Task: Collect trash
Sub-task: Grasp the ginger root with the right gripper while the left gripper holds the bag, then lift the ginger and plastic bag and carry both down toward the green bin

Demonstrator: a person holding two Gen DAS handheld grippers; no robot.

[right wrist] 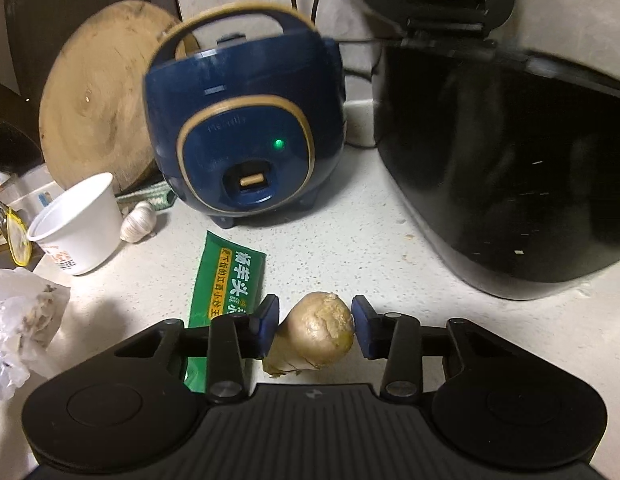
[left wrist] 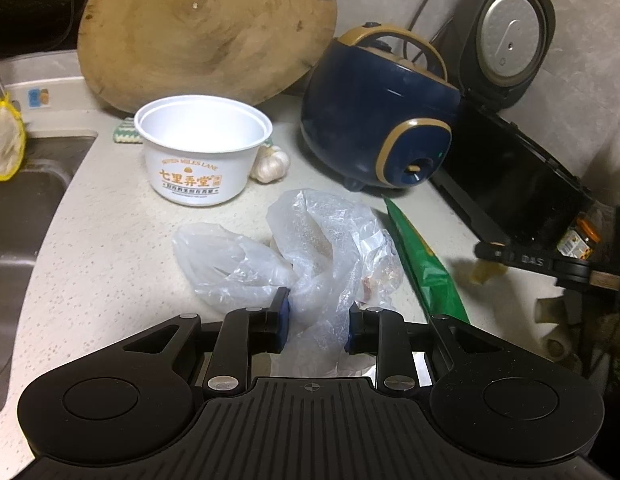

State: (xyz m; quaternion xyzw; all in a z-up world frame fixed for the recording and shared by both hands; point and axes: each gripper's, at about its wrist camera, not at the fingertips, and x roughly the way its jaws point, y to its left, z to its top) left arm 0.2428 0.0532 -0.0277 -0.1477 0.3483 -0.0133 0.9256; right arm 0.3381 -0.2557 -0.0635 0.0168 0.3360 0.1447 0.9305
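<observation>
A crumpled clear plastic bag (left wrist: 310, 248) lies on the speckled counter (left wrist: 109, 240). My left gripper (left wrist: 317, 320) stands around its near end, jaws apart with plastic between them; I cannot tell if they pinch it. A green snack wrapper (left wrist: 426, 264) lies to the right of the bag, also in the right wrist view (right wrist: 225, 280). My right gripper (right wrist: 314, 322) holds a piece of ginger (right wrist: 322, 332) between its pads, just above the counter. The bag shows at the left edge of that view (right wrist: 21, 320).
A white paper bowl (left wrist: 201, 152) and a garlic bulb (left wrist: 271, 164) sit behind the bag. A blue rice cooker (right wrist: 245, 120), a black cooker with open lid (right wrist: 502, 160) and a round wooden board (left wrist: 205, 28) stand at the back. A sink (left wrist: 17, 208) lies left.
</observation>
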